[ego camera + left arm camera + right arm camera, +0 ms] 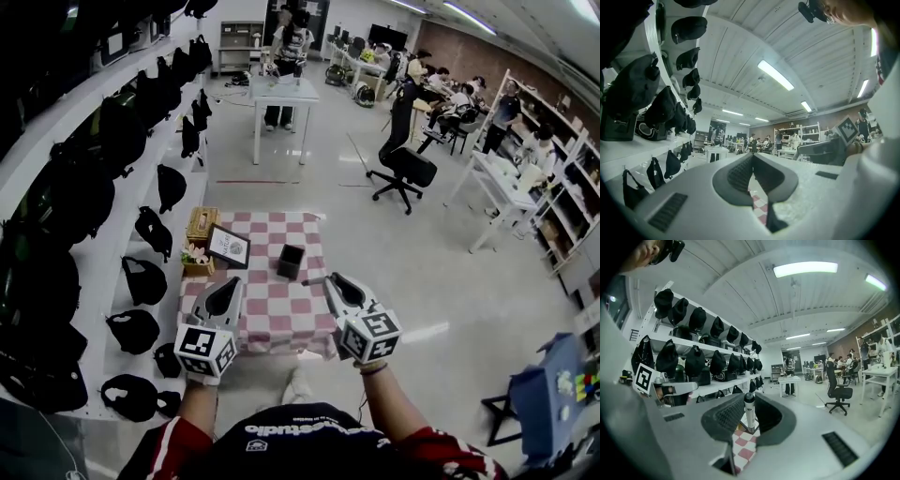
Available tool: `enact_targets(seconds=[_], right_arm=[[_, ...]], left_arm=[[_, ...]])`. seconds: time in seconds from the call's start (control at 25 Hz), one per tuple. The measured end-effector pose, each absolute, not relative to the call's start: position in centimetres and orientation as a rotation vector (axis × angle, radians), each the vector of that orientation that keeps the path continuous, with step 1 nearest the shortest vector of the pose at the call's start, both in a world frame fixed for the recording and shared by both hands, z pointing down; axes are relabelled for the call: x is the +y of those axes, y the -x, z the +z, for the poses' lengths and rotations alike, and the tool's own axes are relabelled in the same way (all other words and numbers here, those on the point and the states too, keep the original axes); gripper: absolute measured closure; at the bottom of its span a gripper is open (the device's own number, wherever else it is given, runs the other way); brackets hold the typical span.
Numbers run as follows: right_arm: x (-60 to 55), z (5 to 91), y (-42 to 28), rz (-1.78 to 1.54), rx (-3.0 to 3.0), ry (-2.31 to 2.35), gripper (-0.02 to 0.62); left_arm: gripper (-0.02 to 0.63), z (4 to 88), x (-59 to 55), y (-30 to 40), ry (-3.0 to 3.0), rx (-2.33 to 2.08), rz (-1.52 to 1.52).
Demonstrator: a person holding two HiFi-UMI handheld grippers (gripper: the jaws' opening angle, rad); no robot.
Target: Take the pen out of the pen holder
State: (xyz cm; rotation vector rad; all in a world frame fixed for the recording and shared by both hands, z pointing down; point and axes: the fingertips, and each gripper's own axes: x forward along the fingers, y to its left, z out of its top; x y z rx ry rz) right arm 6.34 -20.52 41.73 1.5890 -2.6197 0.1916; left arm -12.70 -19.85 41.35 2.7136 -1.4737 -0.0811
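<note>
A black square pen holder (291, 261) stands on the red and white checked table (272, 319), near its middle. My right gripper (333, 279) hovers over the table's right side, shut on a pen (314, 279) that sticks out leftwards from its tips, below the holder in the picture. In the right gripper view the grey pen (749, 411) stands upright with a dark rounded cap, clamped between the pads of that gripper (749, 398). My left gripper (230, 286) hangs over the table's left side. Its jaws meet at the tips with nothing between them (752, 158).
A wooden tissue box (201, 223), a framed picture (228, 247) and a small flower pot (195, 258) stand along the table's left and back edge. Shelves of black bags (141, 225) run along the left wall. A black office chair (403, 169) stands on the floor beyond.
</note>
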Motion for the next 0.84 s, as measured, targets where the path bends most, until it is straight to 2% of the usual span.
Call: enact_targets(seconds=[0.84], right_arm=[[-19.2, 40.7, -7.3, 0.181, -2.638, -1.587, 0.523]], left_arm=[[0.600, 40.0, -19.2, 10.6, -2.750, -1.431, -0.114]])
